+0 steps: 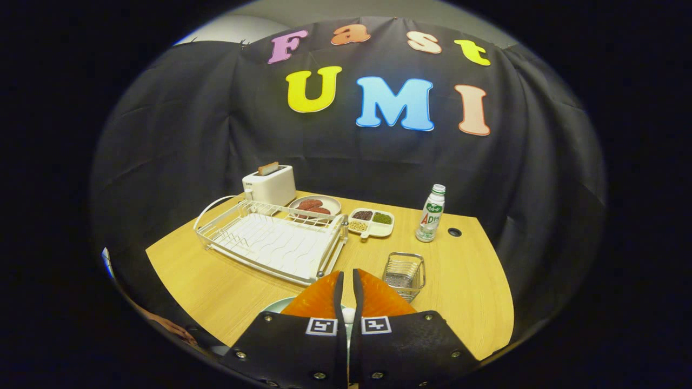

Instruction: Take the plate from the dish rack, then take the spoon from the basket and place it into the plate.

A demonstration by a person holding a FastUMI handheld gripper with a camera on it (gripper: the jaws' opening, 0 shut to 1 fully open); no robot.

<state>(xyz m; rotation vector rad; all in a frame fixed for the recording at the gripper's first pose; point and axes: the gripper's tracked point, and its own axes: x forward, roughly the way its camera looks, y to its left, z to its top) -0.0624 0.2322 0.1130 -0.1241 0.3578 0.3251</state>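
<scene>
Hovering over the near edge of the light wooden table [216,281], the gripper [346,283] has its fingers nearly closed, just a thin slit left, with something small and white, maybe the spoon [348,315], pinched far back in the gap; can't tell for sure. A pale green plate [277,306] peeks out right under the fingers. Beyond them sits the white wire dish rack [273,240], with the small metal wire basket [404,275] beside it.
</scene>
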